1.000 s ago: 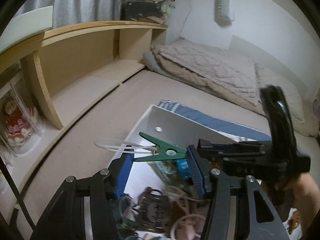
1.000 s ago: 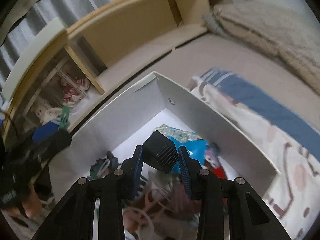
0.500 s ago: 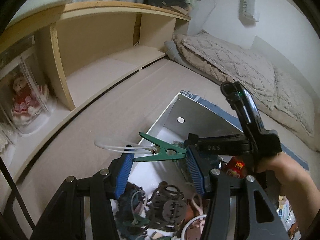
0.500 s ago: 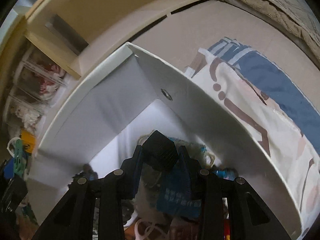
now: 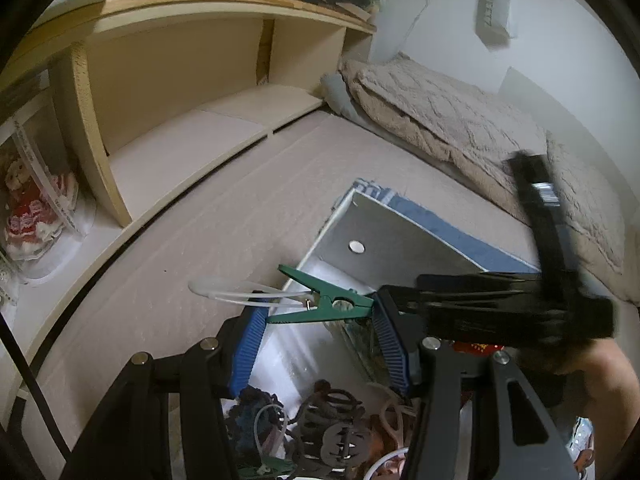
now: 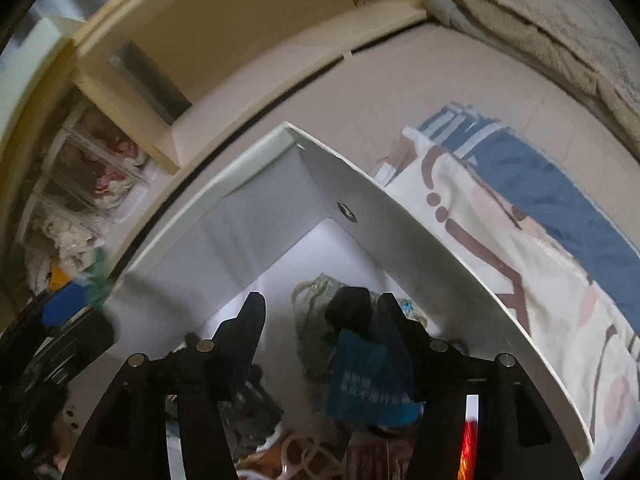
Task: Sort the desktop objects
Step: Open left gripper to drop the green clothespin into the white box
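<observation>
Clothespin (image 5: 328, 306) clamped in left gripper (image 5: 320, 344) at box rim (image 5: 316, 246); right gripper (image 6: 320, 332) fingers opening.

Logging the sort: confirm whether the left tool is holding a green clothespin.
Yes, the green clothespin sits clamped between the left tool and its blue pads, above the white box.

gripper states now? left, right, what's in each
Left claw: closed on the green clothespin, held crosswise.
Right claw: opening, black block against the right finger, above the white box.
</observation>
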The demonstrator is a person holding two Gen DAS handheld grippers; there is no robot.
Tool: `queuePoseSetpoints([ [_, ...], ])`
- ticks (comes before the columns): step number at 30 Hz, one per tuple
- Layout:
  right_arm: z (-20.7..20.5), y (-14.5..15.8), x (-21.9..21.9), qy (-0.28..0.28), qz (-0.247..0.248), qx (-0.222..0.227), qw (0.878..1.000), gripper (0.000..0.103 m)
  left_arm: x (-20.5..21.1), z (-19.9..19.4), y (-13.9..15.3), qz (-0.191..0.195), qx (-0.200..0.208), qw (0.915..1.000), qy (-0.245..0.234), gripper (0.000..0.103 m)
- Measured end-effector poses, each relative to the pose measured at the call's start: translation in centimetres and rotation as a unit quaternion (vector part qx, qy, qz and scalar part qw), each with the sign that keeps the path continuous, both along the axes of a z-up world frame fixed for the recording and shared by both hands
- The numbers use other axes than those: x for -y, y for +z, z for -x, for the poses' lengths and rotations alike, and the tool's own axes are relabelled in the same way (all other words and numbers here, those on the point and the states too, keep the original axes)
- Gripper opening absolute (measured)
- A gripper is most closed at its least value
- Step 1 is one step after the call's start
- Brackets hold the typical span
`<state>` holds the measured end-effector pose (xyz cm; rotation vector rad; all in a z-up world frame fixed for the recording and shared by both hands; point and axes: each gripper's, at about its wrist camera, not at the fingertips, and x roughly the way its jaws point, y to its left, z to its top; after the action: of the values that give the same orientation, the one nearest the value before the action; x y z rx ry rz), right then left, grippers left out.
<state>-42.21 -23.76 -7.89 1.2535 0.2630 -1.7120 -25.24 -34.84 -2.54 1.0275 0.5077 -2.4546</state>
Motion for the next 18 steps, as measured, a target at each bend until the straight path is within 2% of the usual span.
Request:
queuePoseSetpoints([
  [4, -1.1, 1.5, -3.7, -0.015, 0.007, -0.026, 1.0, 0.058, -0.6, 1.4, -1.4, -0.02, 0.03, 0.999, -0.025, 0.054],
  [8, -3.1, 2.9, -7.6, -0.025, 0.015, -0.057, 0.998, 0.058, -1.4, 2.5, -2.4, -0.023, 0.056, 0.9972, -0.045, 0.054],
  [14, -5.2, 3.6, -11.4, -0.053, 0.036, -0.056, 0.996, 0.058, -1.9, 2.9, -3.9, -0.038, 0.079, 0.9947, -0.053, 0.054],
  [18, -6.7, 4.1, -12.4, -0.058, 0.052, -0.05, 0.996, 0.058, -2.2, 3.2, -4.9, -0.052, 0.107, 0.9914, -0.056, 0.054],
])
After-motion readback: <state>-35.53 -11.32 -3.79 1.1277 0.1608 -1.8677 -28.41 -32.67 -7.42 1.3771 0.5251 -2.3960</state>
